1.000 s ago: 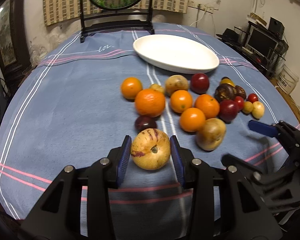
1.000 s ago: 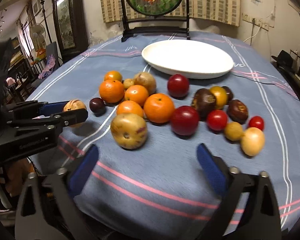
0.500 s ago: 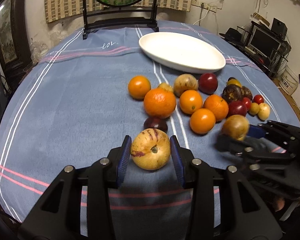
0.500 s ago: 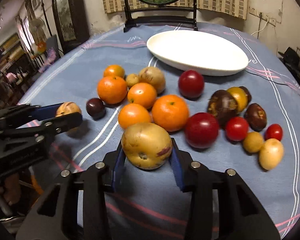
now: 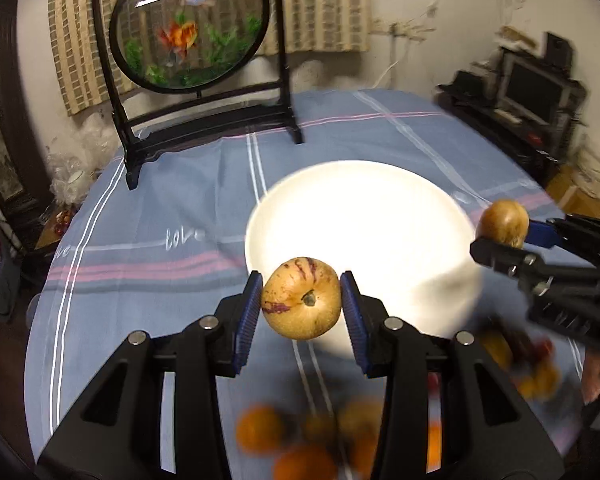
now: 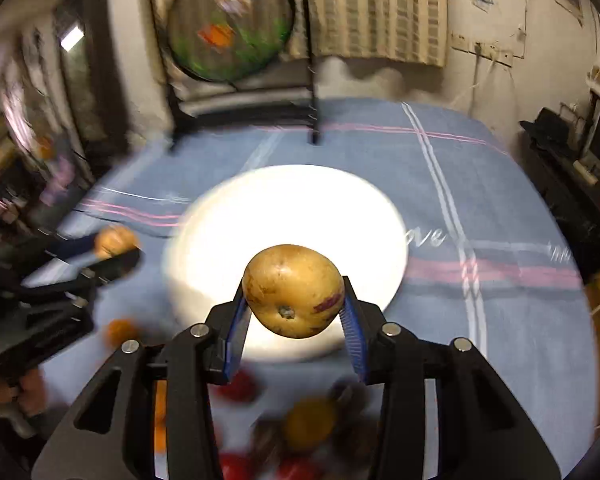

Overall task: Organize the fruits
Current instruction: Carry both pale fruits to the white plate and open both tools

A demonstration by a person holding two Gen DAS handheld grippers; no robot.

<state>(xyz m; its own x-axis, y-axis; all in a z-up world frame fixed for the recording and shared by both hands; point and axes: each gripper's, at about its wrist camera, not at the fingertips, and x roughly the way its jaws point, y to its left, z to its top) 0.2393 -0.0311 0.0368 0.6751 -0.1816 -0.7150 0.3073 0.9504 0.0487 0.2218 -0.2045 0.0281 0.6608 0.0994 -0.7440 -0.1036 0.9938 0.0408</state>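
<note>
Nearest the cameras, low in both wrist views: a loose heap of oranges (image 5: 260, 428), red fruits (image 6: 236, 388) and darker ones, all blurred, lay on the blue striped cloth (image 5: 148, 216).

Above the heap, left gripper (image 5: 302, 300): jaws clamped on a yellow melon (image 5: 301, 298) with purple streaks, stem end facing the camera, held in the air at the near edge of the white plate (image 5: 380, 184).

Right gripper (image 6: 292, 304): jaws clamped on a second yellow melon (image 6: 293, 290), also held off the cloth, in front of the plate's near rim. Both fruits were gripped at their widest part by narrow blue pads (image 5: 248, 312).

Middle ground: white plate, bare, with no fruit in it that could be seen.

Far end: black stand with a round goldfish panel (image 5: 190, 28), upright near the table's far edge.

Risks, as judged:
- Round, smooth fruit in narrow pads could have rolled out in a quick swing.
- The two grippers were headed for the same plate; a clash over it looked possible.
- Release from a height could have let a melon bounce or roll off the shallow plate into the heap.
</note>
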